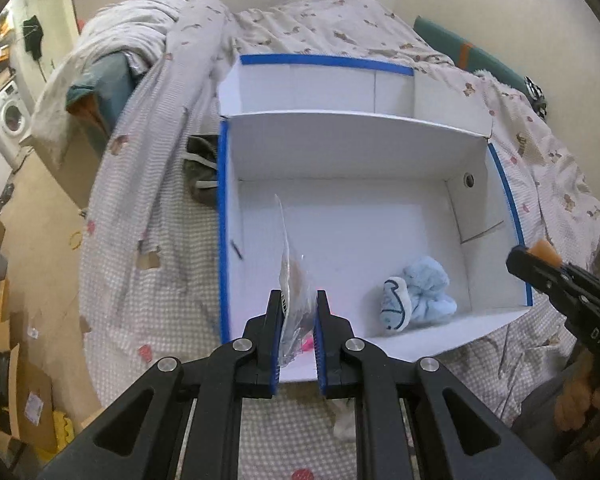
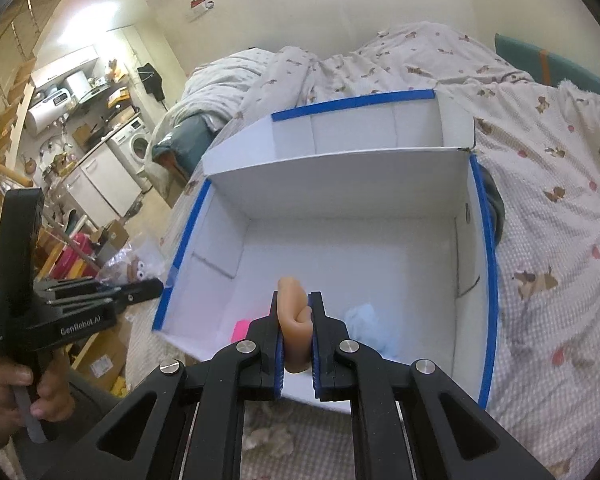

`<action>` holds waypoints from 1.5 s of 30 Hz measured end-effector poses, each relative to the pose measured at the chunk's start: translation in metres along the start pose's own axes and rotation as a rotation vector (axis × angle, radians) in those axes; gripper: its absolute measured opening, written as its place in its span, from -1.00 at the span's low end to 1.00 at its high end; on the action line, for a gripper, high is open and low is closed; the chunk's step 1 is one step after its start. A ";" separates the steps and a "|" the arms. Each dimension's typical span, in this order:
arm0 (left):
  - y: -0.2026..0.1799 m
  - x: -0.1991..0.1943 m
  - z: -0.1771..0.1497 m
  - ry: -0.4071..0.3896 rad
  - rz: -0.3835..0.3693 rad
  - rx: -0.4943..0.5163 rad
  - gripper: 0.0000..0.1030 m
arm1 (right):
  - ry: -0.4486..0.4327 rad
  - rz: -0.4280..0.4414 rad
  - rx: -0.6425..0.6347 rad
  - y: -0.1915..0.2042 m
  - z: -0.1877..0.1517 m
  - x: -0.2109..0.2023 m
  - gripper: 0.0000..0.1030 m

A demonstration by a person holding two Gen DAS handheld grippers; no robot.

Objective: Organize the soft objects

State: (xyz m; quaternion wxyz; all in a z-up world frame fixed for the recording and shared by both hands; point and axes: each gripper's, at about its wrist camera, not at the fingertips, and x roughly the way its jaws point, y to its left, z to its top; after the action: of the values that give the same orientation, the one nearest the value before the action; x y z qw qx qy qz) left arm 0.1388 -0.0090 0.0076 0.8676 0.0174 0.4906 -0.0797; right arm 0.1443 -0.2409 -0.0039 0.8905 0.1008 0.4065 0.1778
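Observation:
A white cardboard box [image 1: 340,152] with blue-taped edges lies open on the bed; it also shows in the right wrist view [image 2: 340,184]. My left gripper [image 1: 297,304] is shut on a clear plastic packet [image 1: 294,280] with something pink in it, held over the box's near left part. My right gripper [image 2: 296,304] is shut on a soft peach-coloured toy [image 2: 294,312] over the box's near edge. A light blue fluffy sock bundle [image 1: 418,294] lies inside the box at the near right; it is blurred in the right wrist view [image 2: 364,320].
The box has a second, far compartment [image 1: 324,84]. A dark olive cloth [image 1: 202,168] lies beside the box's left wall. The bed [image 1: 148,240] has a checked sheet and a rumpled duvet [image 1: 300,24]. The floor to the left holds cardboard and clutter [image 1: 16,380].

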 end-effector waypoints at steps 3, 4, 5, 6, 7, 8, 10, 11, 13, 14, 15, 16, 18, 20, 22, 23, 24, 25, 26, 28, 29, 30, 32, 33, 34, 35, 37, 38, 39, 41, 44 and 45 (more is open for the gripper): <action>-0.004 0.015 0.008 0.021 -0.021 0.001 -0.76 | 0.016 -0.010 0.010 -0.007 0.004 0.015 -0.78; -0.004 0.020 0.010 0.030 -0.023 -0.002 -0.76 | 0.022 -0.014 0.015 -0.010 0.004 0.020 -0.78; -0.005 0.026 0.012 0.038 -0.019 -0.004 -0.76 | 0.027 -0.016 0.021 -0.013 0.002 0.024 -0.78; -0.006 0.032 0.014 0.045 -0.017 -0.005 -0.76 | 0.033 -0.016 0.029 -0.015 0.000 0.028 -0.78; -0.008 0.038 0.016 0.052 -0.016 -0.002 -0.76 | 0.041 -0.016 0.036 -0.018 -0.002 0.033 -0.78; -0.010 0.042 0.016 0.055 -0.014 0.001 -0.76 | 0.053 -0.018 0.043 -0.021 -0.004 0.038 -0.78; -0.012 0.050 0.015 0.061 -0.013 0.006 -0.76 | 0.078 -0.025 0.058 -0.026 -0.007 0.048 -0.78; -0.014 0.055 0.014 0.066 -0.016 0.008 -0.76 | 0.086 -0.028 0.061 -0.027 -0.007 0.051 -0.78; -0.016 0.063 0.012 0.078 -0.017 0.009 -0.76 | 0.096 -0.034 0.058 -0.030 -0.009 0.056 -0.78; -0.016 0.068 0.011 0.085 -0.016 0.009 -0.76 | 0.103 -0.039 0.057 -0.031 -0.010 0.059 -0.78; -0.017 0.072 0.010 0.091 -0.014 0.008 -0.76 | 0.112 -0.041 0.060 -0.032 -0.011 0.062 -0.78; -0.017 0.076 0.009 0.097 -0.011 0.008 -0.76 | 0.124 -0.042 0.065 -0.033 -0.012 0.065 -0.78; -0.017 0.085 0.006 0.108 0.000 0.007 -0.76 | 0.146 -0.044 0.071 -0.034 -0.014 0.071 -0.78; -0.018 0.090 0.003 0.116 -0.001 0.009 -0.76 | 0.161 -0.044 0.062 -0.032 -0.015 0.076 -0.78; -0.020 0.094 0.000 0.114 -0.007 0.013 -0.76 | 0.169 -0.038 0.053 -0.030 -0.015 0.079 -0.78; -0.022 0.095 0.000 0.115 -0.004 0.020 -0.76 | 0.172 -0.034 0.049 -0.029 -0.015 0.081 -0.78; -0.023 0.096 -0.001 0.113 0.000 0.026 -0.76 | 0.175 -0.031 0.046 -0.028 -0.015 0.082 -0.78; -0.025 0.096 -0.001 0.109 0.009 0.035 -0.76 | 0.178 -0.027 0.045 -0.027 -0.015 0.084 -0.78; -0.026 0.097 -0.001 0.107 0.014 0.041 -0.76 | 0.183 -0.024 0.042 -0.026 -0.015 0.085 -0.78; -0.028 0.097 -0.001 0.103 0.020 0.050 -0.76 | 0.195 -0.022 0.038 -0.024 -0.016 0.089 -0.78; -0.029 0.097 -0.002 0.102 0.024 0.054 -0.76 | 0.199 -0.021 0.038 -0.024 -0.016 0.090 -0.78; -0.030 0.096 -0.002 0.101 0.025 0.056 -0.76 | 0.203 -0.021 0.036 -0.023 -0.016 0.091 -0.78; -0.032 0.096 -0.003 0.098 0.031 0.062 -0.76 | 0.206 -0.021 0.033 -0.022 -0.017 0.092 -0.78; -0.032 0.096 -0.003 0.097 0.035 0.064 -0.76 | 0.209 -0.020 0.033 -0.022 -0.016 0.094 -0.78; -0.032 0.095 -0.003 0.097 0.035 0.064 -0.76 | 0.210 -0.020 0.033 -0.022 -0.016 0.094 -0.78; -0.031 0.095 -0.003 0.099 0.034 0.061 -0.76 | 0.212 -0.021 0.033 -0.021 -0.016 0.095 -0.78; -0.031 0.095 -0.004 0.101 0.025 0.051 -0.76 | 0.214 -0.022 0.031 -0.020 -0.017 0.096 -0.77; -0.031 0.095 -0.004 0.101 0.024 0.049 -0.76 | 0.215 -0.023 0.030 -0.020 -0.018 0.095 -0.77; -0.030 0.095 -0.004 0.100 0.030 0.048 -0.76 | 0.215 -0.028 0.026 -0.019 -0.018 0.095 -0.77; -0.030 0.096 -0.005 0.100 0.044 0.049 -0.76 | 0.209 -0.038 0.021 -0.019 -0.019 0.094 -0.77; -0.030 0.096 -0.005 0.100 0.055 0.046 -0.76 | 0.211 -0.035 0.027 -0.021 -0.019 0.094 -0.77; -0.029 0.095 -0.005 0.096 0.058 0.046 -0.76 | 0.213 -0.038 0.026 -0.022 -0.019 0.094 -0.77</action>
State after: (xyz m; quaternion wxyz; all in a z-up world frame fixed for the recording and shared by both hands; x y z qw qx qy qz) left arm 0.1781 -0.0489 -0.0753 0.8444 0.0554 0.5288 -0.0647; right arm 0.1924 -0.2223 -0.0880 0.8441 0.0854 0.5028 0.1654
